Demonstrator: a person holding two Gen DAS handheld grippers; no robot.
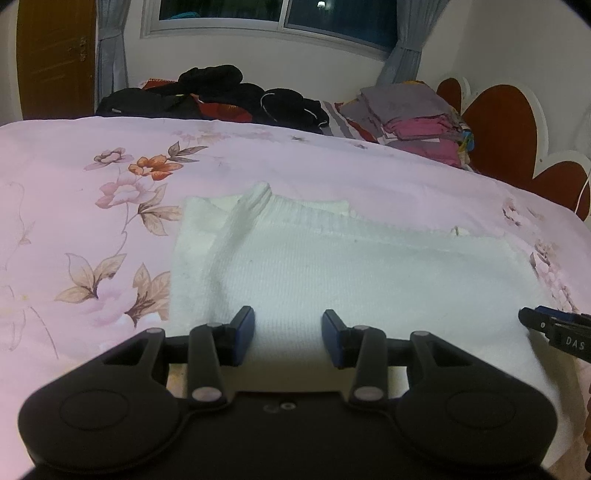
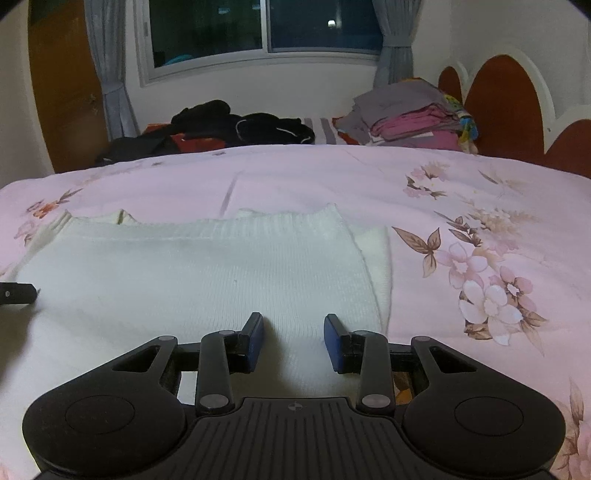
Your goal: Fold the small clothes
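A white knitted garment [image 1: 351, 266] lies flat on the pink floral bedspread [image 1: 74, 221], its side parts folded inward and a ribbed edge at the far side. My left gripper [image 1: 288, 338] is open, its blue pads over the garment's near left part. My right gripper [image 2: 293, 341] is open over the garment's [image 2: 207, 273] near right part, close to its right folded edge. The right gripper's tip shows at the right edge of the left wrist view [image 1: 554, 328]; the left gripper's tip shows at the left edge of the right wrist view [image 2: 16, 293].
A pile of black clothes [image 1: 221, 96] lies at the far side of the bed. A stack of folded grey and pink clothes [image 1: 410, 114] sits at the far right by the red and white headboard [image 1: 506, 125]. A window [image 2: 266, 26] and a wooden door [image 1: 55, 55] stand behind.
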